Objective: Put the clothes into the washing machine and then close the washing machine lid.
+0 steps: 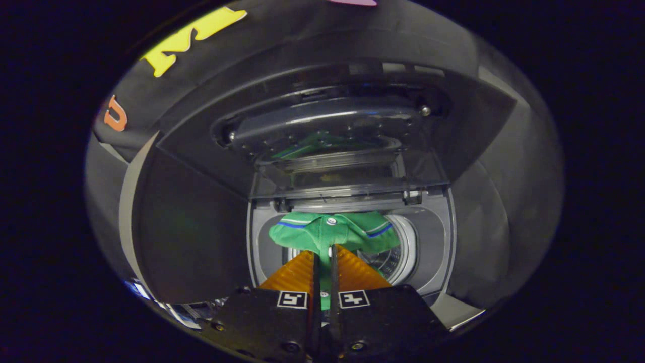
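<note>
A green shirt (335, 233) with blue and white stripes on its collar hangs from my gripper (324, 254), whose two fingers are shut on the cloth. The shirt spreads just ahead of the fingertips, over the round opening of the washing machine drum (398, 257). The grey washing machine (433, 237) stands straight ahead, top-loading. Its dark lid (327, 126) is raised upright behind the opening, and the green cloth is reflected in the lid's window.
Black cloth booth walls (186, 227) close in on the left and right of the machine. A pale strip of floor or edge (461, 315) shows at the right beside my gripper body.
</note>
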